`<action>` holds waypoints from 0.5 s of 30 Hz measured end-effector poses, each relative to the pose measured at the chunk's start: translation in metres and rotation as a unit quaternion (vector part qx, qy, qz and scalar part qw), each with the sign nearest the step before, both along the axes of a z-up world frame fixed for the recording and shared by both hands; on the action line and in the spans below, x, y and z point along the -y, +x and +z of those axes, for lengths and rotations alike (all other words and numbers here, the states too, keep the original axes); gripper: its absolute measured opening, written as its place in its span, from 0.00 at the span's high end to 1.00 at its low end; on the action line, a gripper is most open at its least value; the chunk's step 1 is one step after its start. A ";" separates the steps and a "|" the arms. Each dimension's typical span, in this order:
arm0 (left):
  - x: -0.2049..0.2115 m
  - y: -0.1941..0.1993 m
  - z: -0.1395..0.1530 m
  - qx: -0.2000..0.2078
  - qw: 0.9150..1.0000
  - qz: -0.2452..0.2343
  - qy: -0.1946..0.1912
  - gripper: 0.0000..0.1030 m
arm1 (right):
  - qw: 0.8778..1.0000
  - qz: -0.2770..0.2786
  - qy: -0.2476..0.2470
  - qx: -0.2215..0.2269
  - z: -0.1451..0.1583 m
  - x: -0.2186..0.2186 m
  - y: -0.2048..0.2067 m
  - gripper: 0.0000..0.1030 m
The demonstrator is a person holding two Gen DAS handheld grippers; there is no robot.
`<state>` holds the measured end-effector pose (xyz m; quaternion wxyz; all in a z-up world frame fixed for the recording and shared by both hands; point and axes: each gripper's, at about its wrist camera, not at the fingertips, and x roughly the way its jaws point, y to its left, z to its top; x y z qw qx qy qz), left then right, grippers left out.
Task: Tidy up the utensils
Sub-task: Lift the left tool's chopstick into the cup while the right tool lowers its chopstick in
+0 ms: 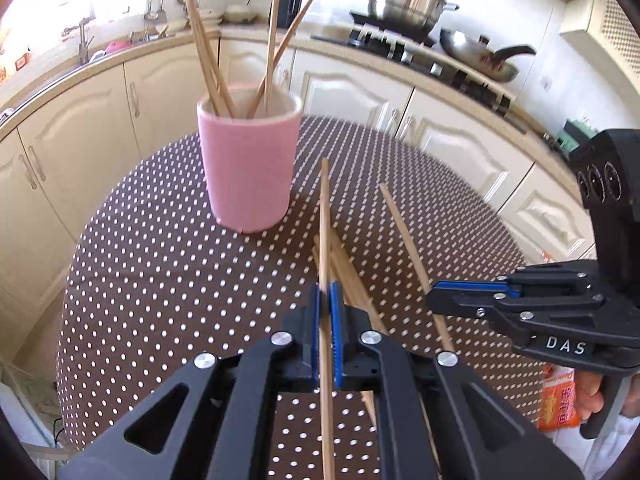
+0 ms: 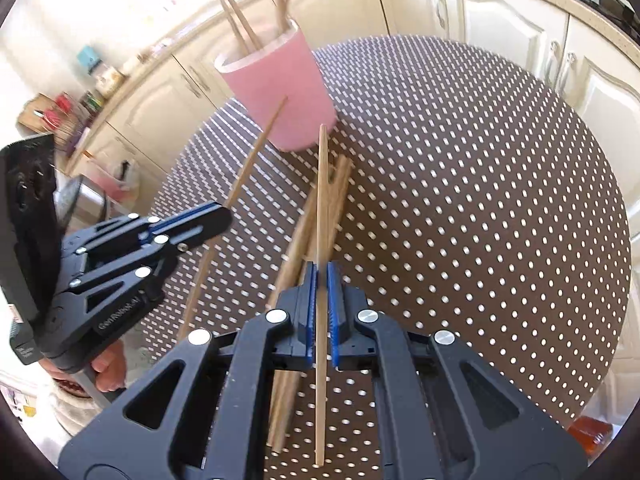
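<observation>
Left gripper (image 1: 326, 320) and right gripper (image 2: 320, 300) each pinch one chopstick (image 1: 325, 216). Loose chopsticks (image 2: 308, 220) lie mid-table (image 2: 480, 200); the pink cup (image 1: 248, 168) stands toward the far edge. Aim each tip over its rim before releasing.

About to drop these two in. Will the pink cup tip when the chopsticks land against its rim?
Probably not. The pink cup looks wide-based and thick-walled, and stands upright with four chopsticks already leaning on its rim. It may slide a little on the smooth-looking dotted tablecloth. The sticks look thin and light.
</observation>
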<state>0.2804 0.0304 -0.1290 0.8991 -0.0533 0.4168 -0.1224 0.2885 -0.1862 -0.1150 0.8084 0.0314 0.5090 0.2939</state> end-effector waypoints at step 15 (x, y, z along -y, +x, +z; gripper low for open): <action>-0.010 -0.011 0.056 0.117 0.992 0.001 -0.050 0.95 | 0.993 0.001 0.066 0.093 0.080 -0.012 -0.014 0.94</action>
